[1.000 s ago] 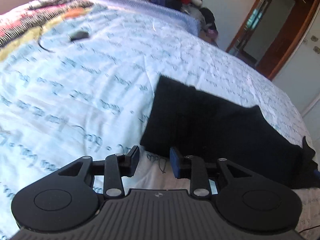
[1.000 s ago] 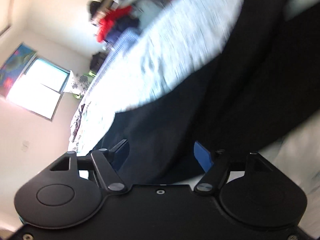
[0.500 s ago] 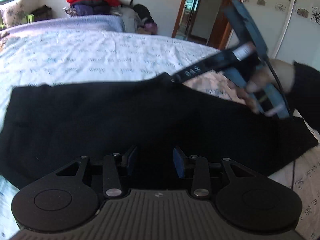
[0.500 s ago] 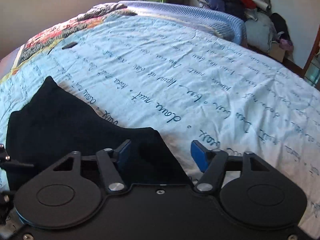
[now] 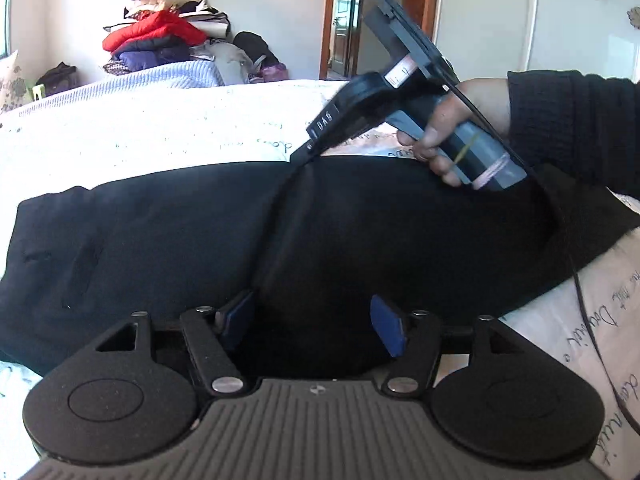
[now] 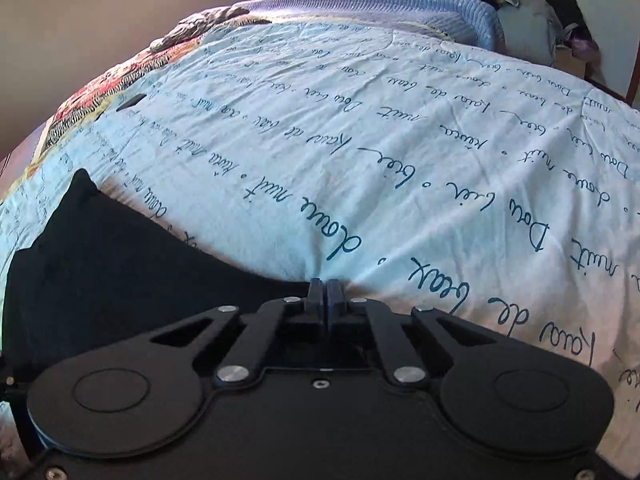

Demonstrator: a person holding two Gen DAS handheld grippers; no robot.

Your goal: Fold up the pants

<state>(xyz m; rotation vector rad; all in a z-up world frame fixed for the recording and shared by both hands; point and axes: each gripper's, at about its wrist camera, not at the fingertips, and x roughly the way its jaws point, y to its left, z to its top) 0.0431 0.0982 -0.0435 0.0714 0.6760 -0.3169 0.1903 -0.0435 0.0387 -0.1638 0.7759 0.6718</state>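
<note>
Now the right hand-held gripper point(image 6: 324, 294) has just closed, pinching the far edge of the black pants point(image 5: 280, 232), which lie flat on the bed point(image 6: 400, 160). The left hand-held gripper point(image 5: 314, 326) has just opened wide over the near edge, nothing gripped. Fold looks about to start.

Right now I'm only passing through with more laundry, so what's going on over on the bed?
A person holding a gripper in each hand is folding black pants spread across the blue script-print bedspread. The right gripper has just closed and is shut on the pants' far edge, with a crease pulling from it. The left gripper has just been opening and sits open over the near edge, its pads not pressing on the cloth. No fold has been carried over yet.
</note>
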